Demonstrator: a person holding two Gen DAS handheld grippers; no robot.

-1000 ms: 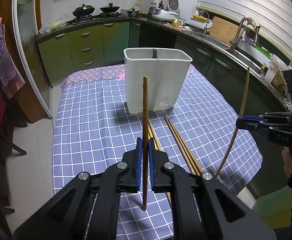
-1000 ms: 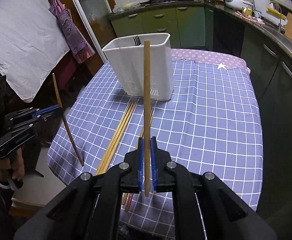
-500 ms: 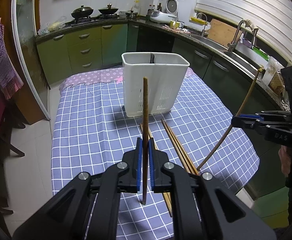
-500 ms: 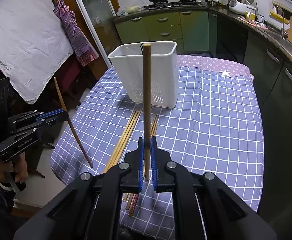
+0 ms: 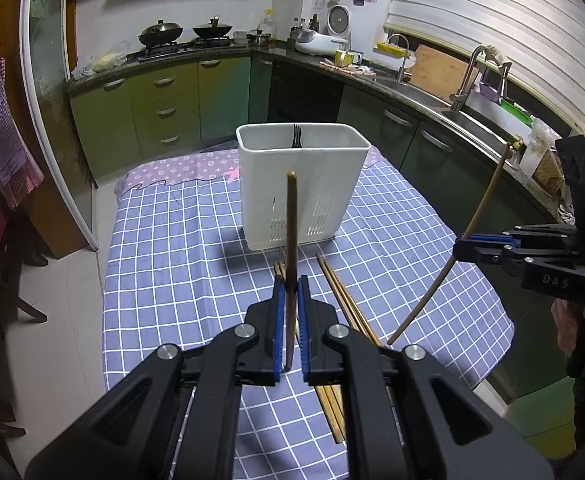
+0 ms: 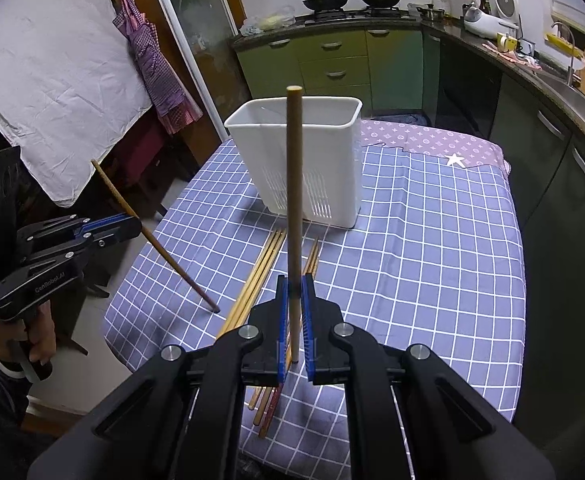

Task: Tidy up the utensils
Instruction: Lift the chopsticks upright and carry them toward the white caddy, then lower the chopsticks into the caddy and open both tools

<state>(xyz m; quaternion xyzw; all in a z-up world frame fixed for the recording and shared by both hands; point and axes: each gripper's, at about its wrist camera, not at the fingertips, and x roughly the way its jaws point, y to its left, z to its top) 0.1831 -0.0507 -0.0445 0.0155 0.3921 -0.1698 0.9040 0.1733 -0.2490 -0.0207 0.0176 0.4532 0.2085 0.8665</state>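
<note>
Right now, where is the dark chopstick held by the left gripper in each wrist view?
Left wrist view: the dark chopstick stands upright at centre, clamped in the left gripper, its top overlapping the white utensil basket.
Right wrist view: the same chopstick slants at the left edge, above the table's near-left corner.
Shared landmark: the white utensil basket on the blue checked tablecloth.

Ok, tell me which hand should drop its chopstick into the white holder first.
Probably the right. Both grippers are shut on a chopstick short of the white holder. The right gripper holds its light chopstick upright, its top already level with the rim in its view. The left gripper holds its dark chopstick lower against the holder's wall.
</note>
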